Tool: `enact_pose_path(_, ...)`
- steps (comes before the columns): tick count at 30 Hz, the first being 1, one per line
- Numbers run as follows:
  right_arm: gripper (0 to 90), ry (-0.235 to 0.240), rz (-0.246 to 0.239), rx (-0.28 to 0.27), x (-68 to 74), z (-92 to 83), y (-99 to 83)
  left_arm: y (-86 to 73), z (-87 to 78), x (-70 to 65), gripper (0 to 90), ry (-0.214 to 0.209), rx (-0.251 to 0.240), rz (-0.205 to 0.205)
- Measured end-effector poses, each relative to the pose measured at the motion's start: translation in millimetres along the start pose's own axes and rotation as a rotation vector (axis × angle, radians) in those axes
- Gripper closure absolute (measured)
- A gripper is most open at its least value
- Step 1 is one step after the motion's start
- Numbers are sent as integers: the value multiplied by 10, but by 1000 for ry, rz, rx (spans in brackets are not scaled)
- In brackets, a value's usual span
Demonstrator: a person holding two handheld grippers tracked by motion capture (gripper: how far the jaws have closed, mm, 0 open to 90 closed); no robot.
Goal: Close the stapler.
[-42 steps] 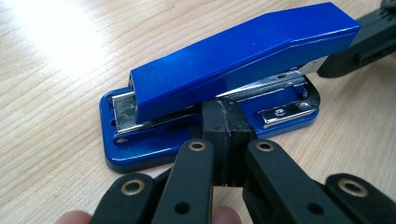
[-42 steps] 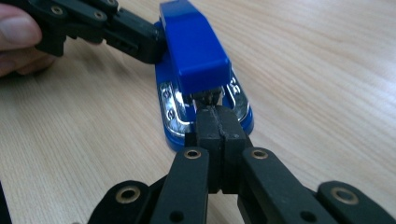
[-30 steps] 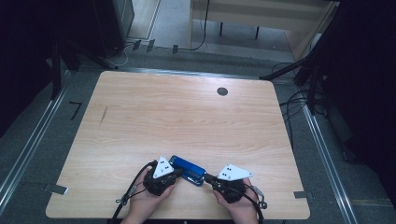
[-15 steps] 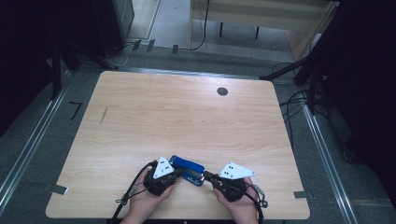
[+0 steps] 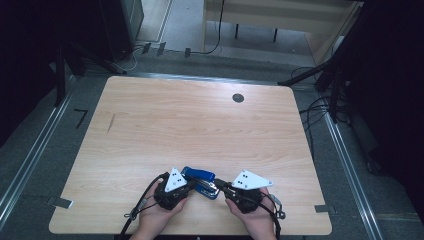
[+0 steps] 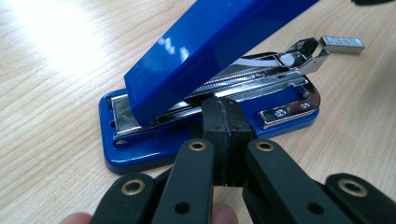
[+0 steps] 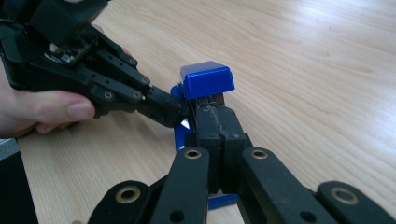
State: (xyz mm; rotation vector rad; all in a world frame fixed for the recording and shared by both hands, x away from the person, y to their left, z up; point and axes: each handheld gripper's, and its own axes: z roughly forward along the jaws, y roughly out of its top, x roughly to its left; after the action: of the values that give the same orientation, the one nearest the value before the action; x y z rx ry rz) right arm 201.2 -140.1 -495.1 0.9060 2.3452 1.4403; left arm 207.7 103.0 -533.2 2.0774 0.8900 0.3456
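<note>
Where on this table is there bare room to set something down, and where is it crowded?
Bare wood runs from the blue stapler up to the round black grommet and out to both side edges of the table. The near edge is crowded: left gripper and right gripper flank the stapler.

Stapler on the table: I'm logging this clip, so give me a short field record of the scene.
object: blue stapler, top arm raised, metal staple track exposed
loose item: strip of staples past the stapler's far end
left gripper: jaws shut, tips against the stapler's side
right gripper: jaws shut, tips at the stapler's end
surface: wooden table
</note>
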Motion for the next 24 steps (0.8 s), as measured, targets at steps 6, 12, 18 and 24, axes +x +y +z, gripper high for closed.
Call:
enact_pose_path(6, 900, -1, -4, 3, -3, 3, 39, 0, 3, -9, 900, 2, -2, 2)
enact_pose_path(12, 900, -1, -15, 5, 9, 7, 80, 0, 4, -14, 900, 4, 0, 13)
enact_pose_path(18, 900, 2, -20, -5, 20, 24, 155, 0, 3, -18, 900, 6, -1, 13)
enact_pose_path(24, 900, 8, -28, -14, 40, 45, 222, 1, 4, -17, 900, 5, -1, 13)
